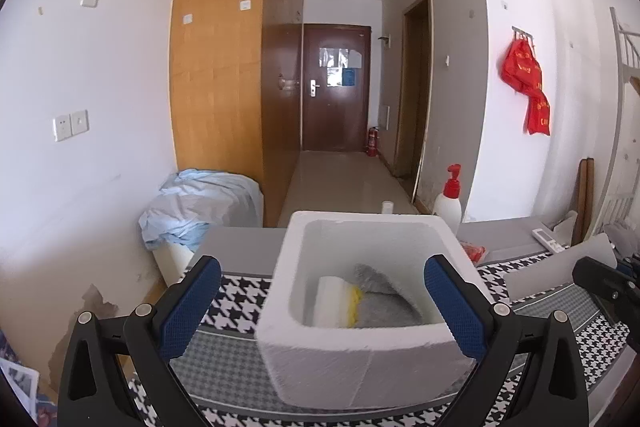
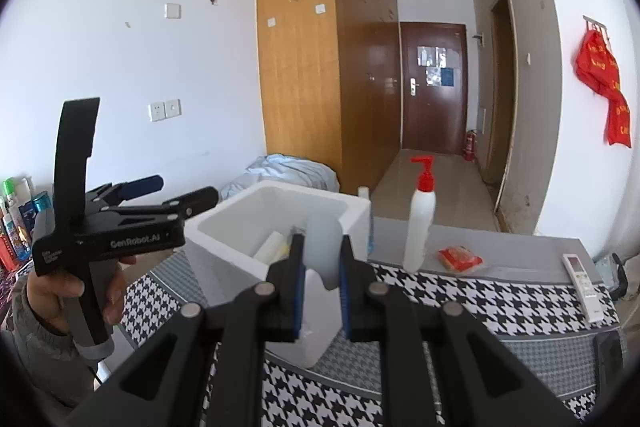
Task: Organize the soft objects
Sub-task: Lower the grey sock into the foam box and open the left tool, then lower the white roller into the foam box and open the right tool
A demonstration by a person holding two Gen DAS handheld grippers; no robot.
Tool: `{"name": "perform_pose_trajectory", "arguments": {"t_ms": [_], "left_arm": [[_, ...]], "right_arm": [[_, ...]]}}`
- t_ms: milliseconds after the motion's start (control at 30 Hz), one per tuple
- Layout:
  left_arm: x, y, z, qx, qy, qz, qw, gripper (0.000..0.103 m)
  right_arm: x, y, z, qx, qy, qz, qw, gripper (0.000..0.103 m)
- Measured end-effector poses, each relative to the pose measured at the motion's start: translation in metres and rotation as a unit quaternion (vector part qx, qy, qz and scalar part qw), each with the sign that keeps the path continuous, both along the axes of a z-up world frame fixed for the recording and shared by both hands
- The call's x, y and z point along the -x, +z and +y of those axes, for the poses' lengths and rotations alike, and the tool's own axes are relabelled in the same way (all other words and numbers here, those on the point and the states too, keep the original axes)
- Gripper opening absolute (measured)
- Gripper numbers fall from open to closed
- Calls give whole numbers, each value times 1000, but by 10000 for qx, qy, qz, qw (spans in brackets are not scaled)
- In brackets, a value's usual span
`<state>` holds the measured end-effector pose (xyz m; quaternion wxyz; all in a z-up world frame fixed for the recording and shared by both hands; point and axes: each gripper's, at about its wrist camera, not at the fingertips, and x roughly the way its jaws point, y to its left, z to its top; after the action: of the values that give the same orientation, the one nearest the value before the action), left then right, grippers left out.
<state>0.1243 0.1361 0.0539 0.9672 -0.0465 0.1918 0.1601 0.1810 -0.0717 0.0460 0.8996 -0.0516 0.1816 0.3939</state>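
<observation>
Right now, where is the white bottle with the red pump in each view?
Left wrist view: the pump bottle stands right of centre, just behind the white foam box, at its far right corner.
Right wrist view: the pump bottle stands right of centre, to the right of the foam box.
Shared landmark: the dark brown door.

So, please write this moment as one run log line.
left gripper: open, empty | right gripper: shut on grey item | box: holds white roll, grey cloth
</observation>
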Motion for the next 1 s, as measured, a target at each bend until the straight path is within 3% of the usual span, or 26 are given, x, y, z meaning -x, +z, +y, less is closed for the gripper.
{"name": "perform_pose_trajectory", "arguments": {"t_ms": [333, 1000], "left_arm": [[27, -1, 10, -133, 183, -34, 9997, 102], [71, -17, 39, -2, 414, -32, 9991, 102]], "right_arm": [[3, 6, 30, 36, 143, -35, 9999, 18], [-5, 7, 91, 224, 407, 160, 9988, 18]]}}
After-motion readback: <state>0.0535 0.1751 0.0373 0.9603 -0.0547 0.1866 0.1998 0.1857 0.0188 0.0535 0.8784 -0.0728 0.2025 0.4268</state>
